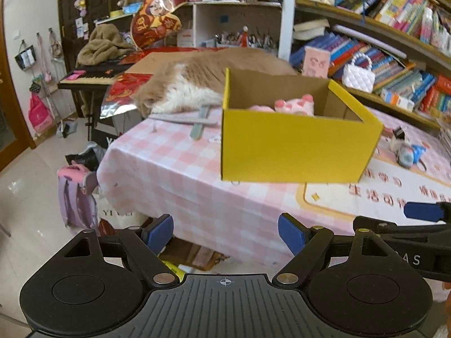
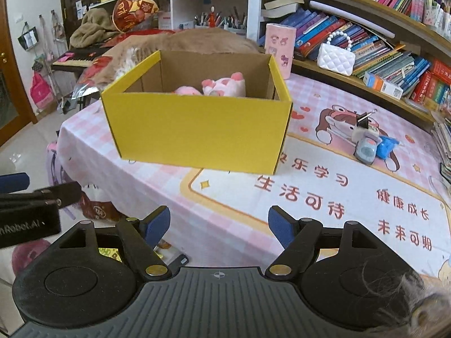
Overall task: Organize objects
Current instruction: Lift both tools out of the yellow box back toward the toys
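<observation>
Box (image 2: pixel 197 132) yellow, open-topped, pink plush (image 2: pixel 222 86) inside; left tongs (image 1: pixel 225 235), right tongs (image 2: pixel 219 225) apart, empty.

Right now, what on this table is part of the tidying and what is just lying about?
Job: yellow box; pink plush already inside it; small toys loose on the tablecloth, likely next.

Just there: cat behind the box; white purse; books; pink card.

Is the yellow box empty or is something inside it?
Not empty. The yellow box is open on top, and a pink plush toy lies inside against the back wall.
</observation>
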`<state>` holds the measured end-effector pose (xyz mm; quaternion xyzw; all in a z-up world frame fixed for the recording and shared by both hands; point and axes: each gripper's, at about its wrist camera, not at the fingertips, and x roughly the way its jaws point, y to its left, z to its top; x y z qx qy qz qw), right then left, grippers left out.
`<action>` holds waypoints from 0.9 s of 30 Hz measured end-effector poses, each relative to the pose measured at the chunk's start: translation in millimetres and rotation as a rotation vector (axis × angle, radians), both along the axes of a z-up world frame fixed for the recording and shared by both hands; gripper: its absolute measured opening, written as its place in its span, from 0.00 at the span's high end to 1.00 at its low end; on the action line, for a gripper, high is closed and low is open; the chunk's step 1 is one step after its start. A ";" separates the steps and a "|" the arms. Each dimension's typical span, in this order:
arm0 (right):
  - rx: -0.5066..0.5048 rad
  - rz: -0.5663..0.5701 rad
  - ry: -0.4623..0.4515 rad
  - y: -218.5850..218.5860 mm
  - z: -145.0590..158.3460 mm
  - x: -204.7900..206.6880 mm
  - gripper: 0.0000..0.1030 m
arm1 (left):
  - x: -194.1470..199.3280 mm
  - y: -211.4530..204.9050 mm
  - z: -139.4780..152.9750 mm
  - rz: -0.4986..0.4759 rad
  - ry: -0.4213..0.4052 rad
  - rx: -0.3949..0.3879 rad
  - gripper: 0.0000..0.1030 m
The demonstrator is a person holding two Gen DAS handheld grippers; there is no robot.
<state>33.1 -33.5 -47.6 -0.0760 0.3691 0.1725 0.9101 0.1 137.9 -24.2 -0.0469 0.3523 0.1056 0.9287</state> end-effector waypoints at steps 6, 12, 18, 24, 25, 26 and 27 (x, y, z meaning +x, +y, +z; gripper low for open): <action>-0.017 -0.030 0.034 -5.7 -6.3 -4.3 0.27 | -2.1 -9.3 -6.4 -0.052 0.029 -0.010 0.18; -0.030 -0.065 0.052 -15.3 -10.6 -8.4 0.27 | 3.5 -19.7 -12.1 -0.098 0.055 -0.023 0.18; -0.027 -0.135 0.065 -33.1 -12.0 -6.9 0.27 | 13.0 -33.9 -13.5 -0.156 0.066 -0.025 0.18; -0.022 -0.204 0.065 -56.4 -11.8 -2.2 0.27 | 30.2 -56.2 -13.0 -0.226 0.068 -0.028 0.18; -0.022 -0.214 0.064 -61.1 -11.8 -1.2 0.27 | 33.5 -60.8 -12.8 -0.240 0.065 -0.029 0.18; -0.024 -0.224 0.063 -66.2 -11.7 0.0 0.27 | 36.7 -66.3 -12.5 -0.257 0.062 -0.028 0.18; -0.026 -0.235 0.061 -70.9 -11.8 1.3 0.27 | 39.9 -71.7 -12.3 -0.272 0.060 -0.026 0.18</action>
